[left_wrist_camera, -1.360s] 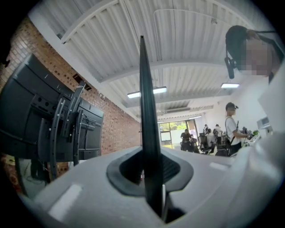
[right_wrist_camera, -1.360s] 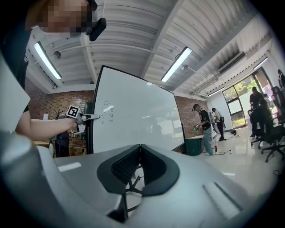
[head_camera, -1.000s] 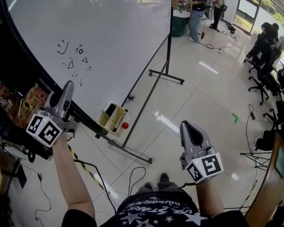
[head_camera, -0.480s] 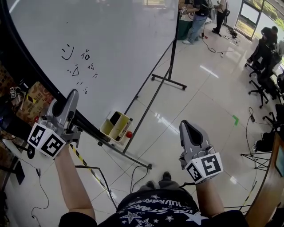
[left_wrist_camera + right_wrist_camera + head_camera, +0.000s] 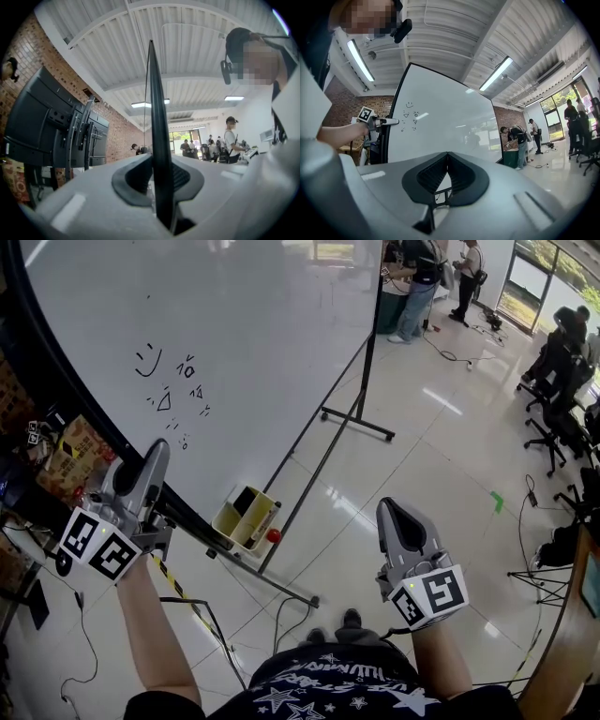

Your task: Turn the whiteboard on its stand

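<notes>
Bright, sharp pictures; glare streaks the whiteboard (image 5: 450,126); edges fisheye-warped.

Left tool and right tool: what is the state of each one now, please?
Left tool: closed on the black frame edge of the large white whiteboard.
Right tool: closed, holding nothing.

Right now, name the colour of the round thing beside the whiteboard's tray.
The round thing is red, clearest in the head view.

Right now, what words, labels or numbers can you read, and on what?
Nothing can be quoted.
whiteboard: a smiley and small scribbled marks, no readable word.
black shirt: white lettering among stars, too blurred to read.
brown box: print too blurred.
</notes>
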The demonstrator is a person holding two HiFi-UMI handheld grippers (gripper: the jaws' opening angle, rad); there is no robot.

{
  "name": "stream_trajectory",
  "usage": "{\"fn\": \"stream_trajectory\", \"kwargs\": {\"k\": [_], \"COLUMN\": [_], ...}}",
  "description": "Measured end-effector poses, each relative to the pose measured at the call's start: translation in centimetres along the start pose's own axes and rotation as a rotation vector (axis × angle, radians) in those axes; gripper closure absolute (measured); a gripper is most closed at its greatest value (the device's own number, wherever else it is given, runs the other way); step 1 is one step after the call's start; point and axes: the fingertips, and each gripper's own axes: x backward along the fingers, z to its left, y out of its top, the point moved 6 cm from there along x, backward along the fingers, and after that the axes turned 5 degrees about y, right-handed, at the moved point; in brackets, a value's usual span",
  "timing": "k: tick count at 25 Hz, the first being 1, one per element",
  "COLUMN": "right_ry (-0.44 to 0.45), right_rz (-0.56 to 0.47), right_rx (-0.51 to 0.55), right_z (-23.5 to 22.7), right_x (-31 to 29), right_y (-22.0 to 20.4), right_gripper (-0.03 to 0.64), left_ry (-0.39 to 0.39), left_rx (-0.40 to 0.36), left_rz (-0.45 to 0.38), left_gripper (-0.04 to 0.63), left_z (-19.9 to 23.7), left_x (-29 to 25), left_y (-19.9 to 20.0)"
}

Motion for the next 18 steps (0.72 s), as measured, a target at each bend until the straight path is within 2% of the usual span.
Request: {"fn": "stream_trajectory", "kwargs": {"k": [4,6,9,12,15,18], "right_ry": [0.005,0.009,0.022,0.035,0.049,0.062], "right_rz": [0.000,0.003,0.004,0.000,-0.006,-0.003], "right_rx": [0.001,-0.002,-0.002,0.000,-0.001,-0.007], "right_z": [-0.3,-0.4,-0.7,-1.0,-1.3,-1.7], "right_x": [-0.2,-0.1,-0.1,-0.3,-0.5,-0.6], "right_y": [0.1,0.2,0.2,0.3,0.4,0.4], "right_gripper": [0.609,0.609,0.609,0.609,0.609,0.609], "left_ry": [0.010,0.049,0.137,0.172,0.198,0.224], "left_rx": [-0.010,-0.036,-0.091,-0.096,-0.108,-0.100], "left_rz": [-0.005,-0.009,0.009,0.026,0.058,0.045], "left_gripper": [0.543,0.536,0.437,0.363,0.345,0.345], "left_z": [0.0,0.0,-0.1,-0.7,-1.6,-3.2], "left_x": [-0.1,0.3,1.4,2.8,3.9,5.0], "left_y": [0.0,-0.1,-0.5,-1.0,-1.7,-2.1]}}
